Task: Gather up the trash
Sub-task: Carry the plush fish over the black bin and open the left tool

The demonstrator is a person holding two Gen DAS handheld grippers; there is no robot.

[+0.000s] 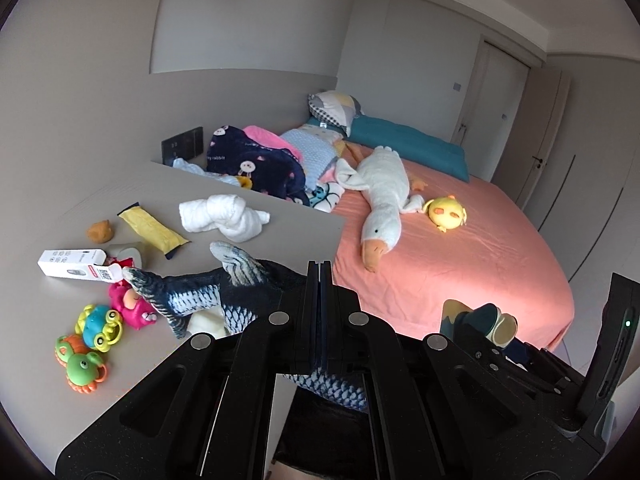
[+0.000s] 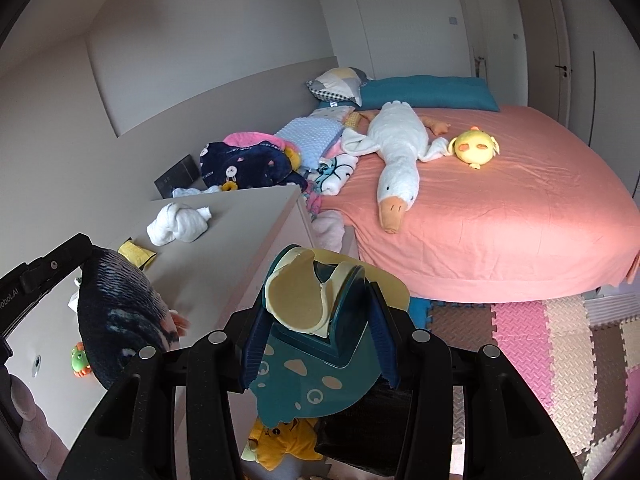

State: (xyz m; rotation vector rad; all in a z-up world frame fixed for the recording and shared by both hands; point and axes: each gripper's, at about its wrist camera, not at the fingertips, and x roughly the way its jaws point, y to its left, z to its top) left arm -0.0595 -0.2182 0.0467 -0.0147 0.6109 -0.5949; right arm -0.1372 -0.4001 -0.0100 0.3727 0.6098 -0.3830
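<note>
**A:** A child's bedroom: coral bed on the right, pale dresser top on the left, littered with toys. From the left gripper's own camera, what's it got?

**B:** The left gripper has its jaws pressed together on the plush fish, pinching a thin bit of fabric, so the body sags away to the left over the dresser. I'd guess it took the fin because the body is too fat for the jaws.

**A:** Anything there that looks like trash?

**B:** Far left, a white carton with its flap open, touching the fish's tail. Near it a yellow pouch and a knotted white towel. Those crab toys are hardly rubbish.

**A:** And the right camera?

**B:** Same bed, with the long goose plush sprawled on it and foam mats below. The right gripper stands partly open, clamped either side of a teal toy with cream patches, holding it upright by its flat flanks. The fish hangs at the left, above the dresser.

**A:** So both hands are full.

**B:** Yes. No bin shows in either view, so where these go I can't tell.
</note>
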